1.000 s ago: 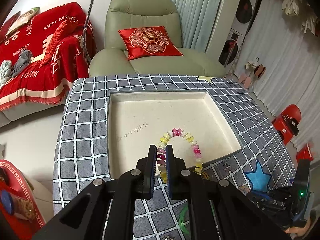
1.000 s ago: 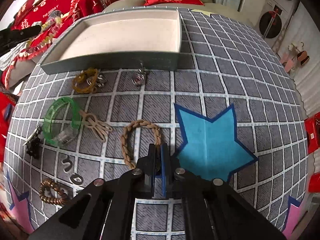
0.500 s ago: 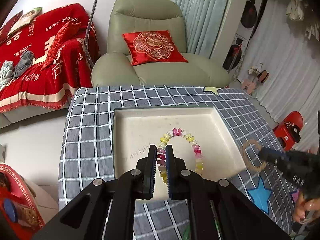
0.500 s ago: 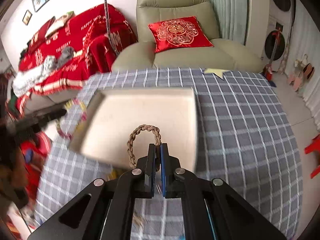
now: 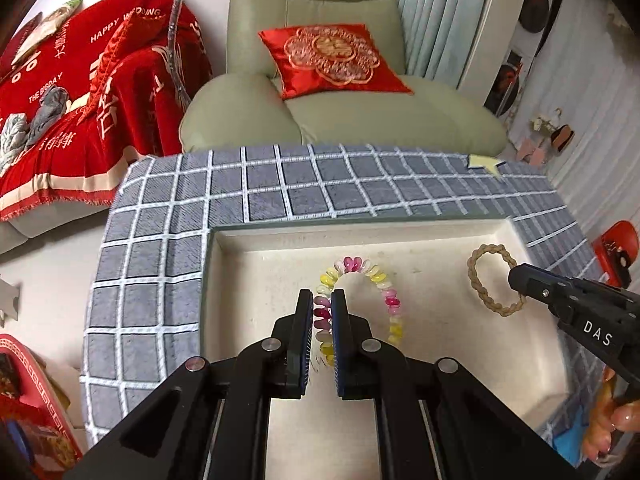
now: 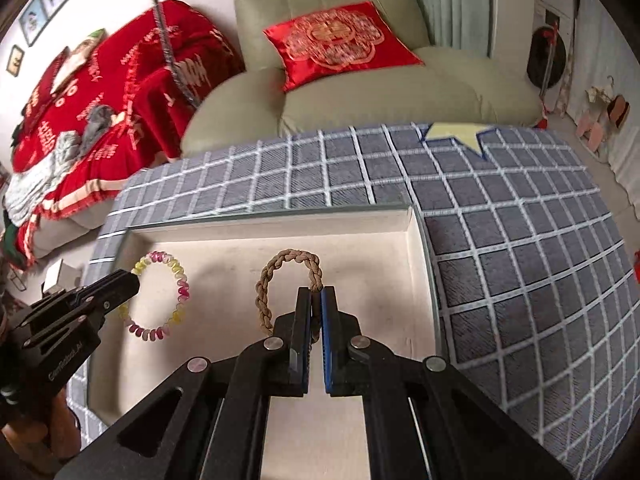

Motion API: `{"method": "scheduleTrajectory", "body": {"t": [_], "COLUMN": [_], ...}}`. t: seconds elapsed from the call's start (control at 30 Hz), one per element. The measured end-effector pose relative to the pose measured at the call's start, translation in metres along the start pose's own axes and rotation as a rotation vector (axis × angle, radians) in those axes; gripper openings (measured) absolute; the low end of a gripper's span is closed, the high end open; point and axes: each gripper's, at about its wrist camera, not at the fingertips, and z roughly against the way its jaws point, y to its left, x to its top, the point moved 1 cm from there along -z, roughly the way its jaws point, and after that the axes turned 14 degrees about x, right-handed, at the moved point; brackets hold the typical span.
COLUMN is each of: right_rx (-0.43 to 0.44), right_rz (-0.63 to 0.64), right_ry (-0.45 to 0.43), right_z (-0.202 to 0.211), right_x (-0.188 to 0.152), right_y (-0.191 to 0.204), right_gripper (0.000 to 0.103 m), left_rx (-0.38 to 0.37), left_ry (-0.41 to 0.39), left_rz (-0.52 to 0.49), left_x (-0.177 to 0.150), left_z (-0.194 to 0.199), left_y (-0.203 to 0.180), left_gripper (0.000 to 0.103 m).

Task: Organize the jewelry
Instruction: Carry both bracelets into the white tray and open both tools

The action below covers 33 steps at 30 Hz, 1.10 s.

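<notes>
Now each hand-held gripper clamps a bracelet over the tray: left beaded bracelet, right braided bracelet.

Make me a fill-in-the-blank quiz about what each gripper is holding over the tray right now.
1. The left gripper is shut on the ____ bracelet of pink and yellow pieces.
2. The right gripper is shut on the ____ brown bracelet.
3. Both bracelets hang over the cream ____.
4. The cushion on the armchair is ____.

Missing words: beaded; braided; tray; red
</notes>
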Motion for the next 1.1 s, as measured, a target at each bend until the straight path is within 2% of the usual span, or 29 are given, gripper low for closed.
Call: {"method": "scheduleTrajectory", "body": {"t": [0.27,0.47,0.57,0.6,0.73,0.8,0.83,0.87,0.9,0.97,1.1], "right_rx": [-0.014,-0.023,0.006,0.017,0.065,0.083,0.088,0.094,0.098,0.104,0.106], "right_rz": [-0.006,0.006,-0.018,-0.03,-0.082,-0.096,-0.097,-0.098,-0.099,-0.099,-0.106], "right_ry": [0.044,0.05,0.053,0.047,0.032,0.008,0.0,-0.008,-0.017,-0.034,-0.06], "right_z": [-0.024,-0.027,-0.024,-0.022,-0.013,-0.004,-0.001,0.004,0.009,0.019,0.036], "right_x": [-0.011,-0.015,-0.015,-0.016,-0.015,-0.014,-0.014,-0.014,-0.014,-0.015,-0.019], "right_y": [-0.013,-0.013,-0.014,-0.015,-0.018,-0.017,-0.016,-0.014,-0.013,-0.009,-0.004], "right_gripper": [0.005,0.006,0.008,0.009,0.035,0.038,0.038,0.038,0.038,0.038,0.039], "left_rx": [0.094,0.154,0.169,0.17,0.155,0.158,0.16,0.161,0.166,0.172,0.142], "left_ry": [0.026,0.016,0.01,0.006,-0.008,-0.014,-0.016,-0.019,-0.025,-0.074,-0.087], "left_rz": [-0.081,-0.135,-0.143,-0.143,-0.134,-0.133,-0.131,-0.123,-0.111,-0.077,-0.073], "left_x": [-0.011,-0.014,-0.015,-0.015,-0.015,-0.015,-0.014,-0.015,-0.014,-0.014,-0.013], "left_z": [-0.027,-0.026,-0.024,-0.023,-0.019,-0.018,-0.017,-0.016,-0.013,-0.002,0.013], "left_y": [-0.017,-0.026,-0.027,-0.027,-0.025,-0.024,-0.023,-0.021,-0.019,-0.015,-0.014], "left_gripper": [0.025,0.025,0.025,0.025,0.025,0.026,0.038,0.056,0.099,0.103,0.103]}}
